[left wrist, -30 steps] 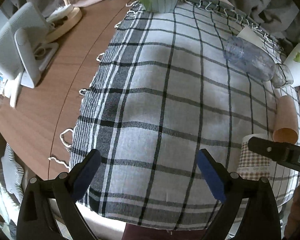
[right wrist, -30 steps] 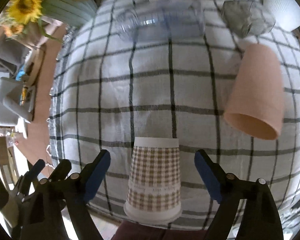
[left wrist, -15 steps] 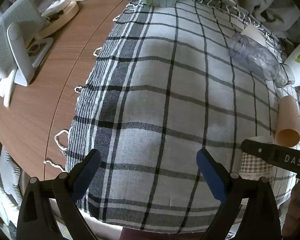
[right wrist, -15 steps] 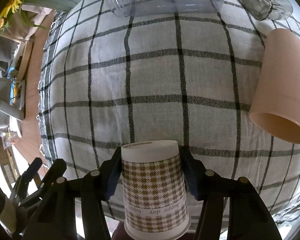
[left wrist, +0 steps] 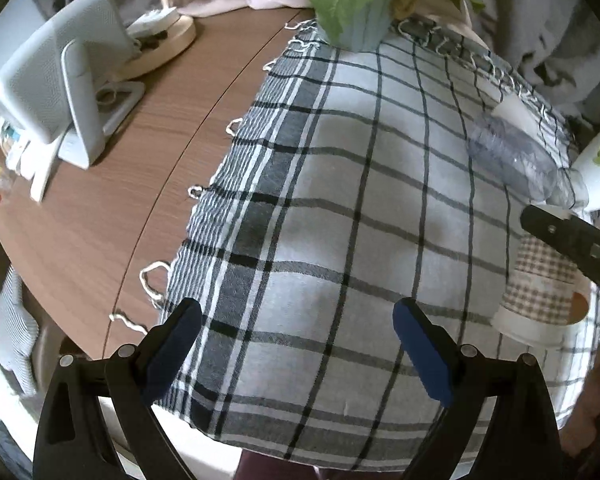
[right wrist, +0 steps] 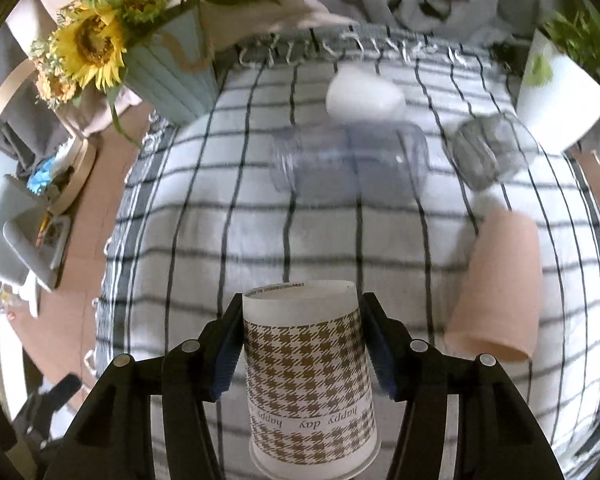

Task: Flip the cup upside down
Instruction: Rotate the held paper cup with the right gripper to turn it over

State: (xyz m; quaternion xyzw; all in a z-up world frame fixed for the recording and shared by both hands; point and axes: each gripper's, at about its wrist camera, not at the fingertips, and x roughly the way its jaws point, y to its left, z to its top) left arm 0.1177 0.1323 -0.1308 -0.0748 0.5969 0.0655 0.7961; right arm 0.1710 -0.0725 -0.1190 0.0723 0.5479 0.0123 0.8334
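- The houndstooth paper cup (right wrist: 310, 376) sits clamped between the blue pads (right wrist: 225, 354) of the right gripper (right wrist: 300, 348), one pad pressed against each side of its wall. Its base end points away from the camera; its wider rim end is nearest the lens.
- In the left wrist view the same cup (left wrist: 540, 288) appears at the far right edge, with a black finger of the right gripper across its upper part.
- The left gripper (left wrist: 296, 356) is spread wide with nothing between its pads, above the checked cloth (left wrist: 340, 200) near the table's front edge.
- A peach cup (right wrist: 496, 292) lies on its side to the right of the held cup, apart from it, mouth facing the camera.
- A clear plastic bottle (right wrist: 348, 158) lies on its side farther back; a white cup (right wrist: 364, 96) lies just behind it.
- A clear glass (right wrist: 492, 152) lies to the bottle's right; contents cannot be told.
- A pale blue vase (right wrist: 168, 76) holds sunflowers (right wrist: 88, 40) at the cloth's far left corner.
- A white pot (right wrist: 560, 96) holds green leaves at far right.
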